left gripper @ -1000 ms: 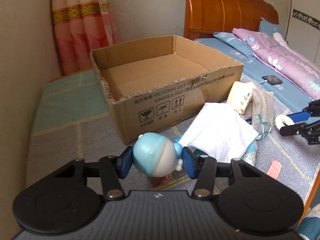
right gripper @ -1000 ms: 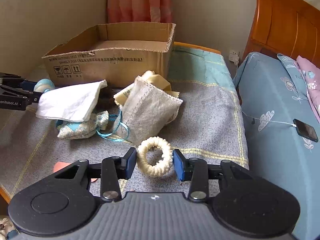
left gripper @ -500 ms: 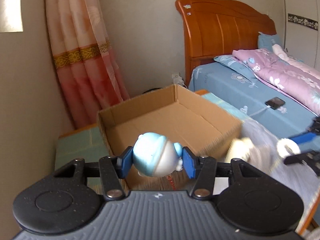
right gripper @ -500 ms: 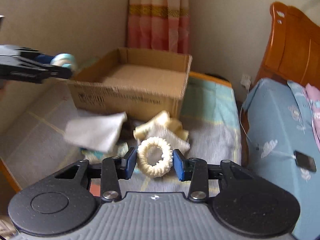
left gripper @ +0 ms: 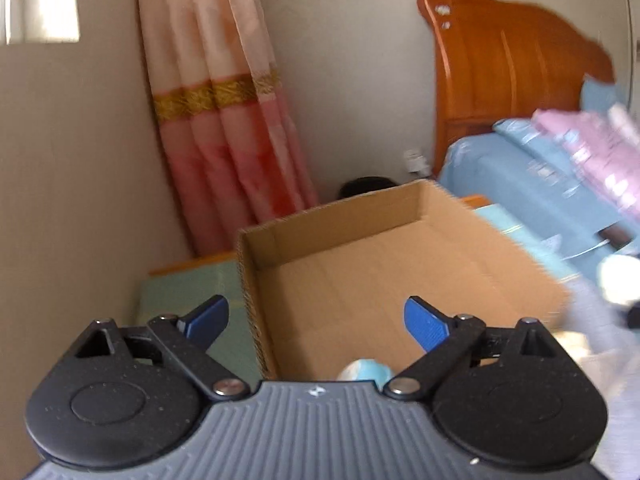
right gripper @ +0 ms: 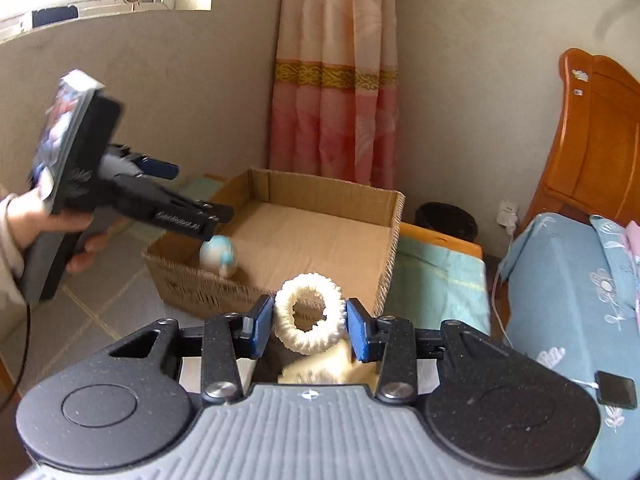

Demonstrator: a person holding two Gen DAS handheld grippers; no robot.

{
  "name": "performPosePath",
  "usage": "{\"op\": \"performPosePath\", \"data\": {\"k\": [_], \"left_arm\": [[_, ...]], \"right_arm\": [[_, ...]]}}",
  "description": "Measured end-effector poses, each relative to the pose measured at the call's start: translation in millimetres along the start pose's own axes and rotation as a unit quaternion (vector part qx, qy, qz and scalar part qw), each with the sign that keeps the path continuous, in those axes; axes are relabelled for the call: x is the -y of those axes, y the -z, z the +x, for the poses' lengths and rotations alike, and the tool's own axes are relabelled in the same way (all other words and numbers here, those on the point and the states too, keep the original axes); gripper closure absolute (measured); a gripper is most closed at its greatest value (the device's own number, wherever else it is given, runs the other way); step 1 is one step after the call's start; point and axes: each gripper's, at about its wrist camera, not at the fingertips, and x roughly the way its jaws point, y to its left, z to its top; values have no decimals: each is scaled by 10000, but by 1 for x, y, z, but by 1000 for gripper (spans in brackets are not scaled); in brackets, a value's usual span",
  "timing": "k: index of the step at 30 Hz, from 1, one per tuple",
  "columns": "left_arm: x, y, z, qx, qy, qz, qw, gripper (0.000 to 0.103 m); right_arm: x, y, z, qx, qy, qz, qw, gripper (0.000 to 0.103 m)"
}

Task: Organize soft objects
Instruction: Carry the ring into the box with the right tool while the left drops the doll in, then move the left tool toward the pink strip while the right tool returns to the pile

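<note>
Over the cardboard box (right gripper: 280,240), left tongs (left gripper: 316,320) gape above the blue toy (right gripper: 219,255); right tongs (right gripper: 308,326) clamp the woolly ring (right gripper: 310,320).

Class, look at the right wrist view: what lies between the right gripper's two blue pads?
A cream knitted ring sits there, clamped by the right gripper; the cardboard box lies beyond it.
</note>
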Motion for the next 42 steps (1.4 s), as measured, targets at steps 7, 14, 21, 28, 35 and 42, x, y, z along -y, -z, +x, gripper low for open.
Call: {"op": "performPosePath", "data": {"k": [7, 14, 21, 28, 35, 42], "left_arm": [[10, 37, -72, 128, -251, -90, 9996, 5], [12, 75, -102, -29, -90, -479, 9988, 5], [2, 92, -101, -207, -224, -607, 9977, 5], [4, 92, -108, -132, -266, -570, 9979, 5], [15, 95, -112, -124, -221, -419, 9988, 5], [25, 99, -111, -182, -111, -332, 9992, 5]], "right_arm": [[-1, -33, 31, -11, -73, -77, 9999, 58], [-3, -72, 83, -80, -127, -51, 9999, 47], [-6, -73, 84, 111, -80, -71, 9999, 0], [-5, -54, 63, -51, 38, -55, 10000, 0], [0, -26, 45, -166, 139, 66, 9997, 0], [1, 11, 38, -318, 351, 317, 9984, 0]]}}
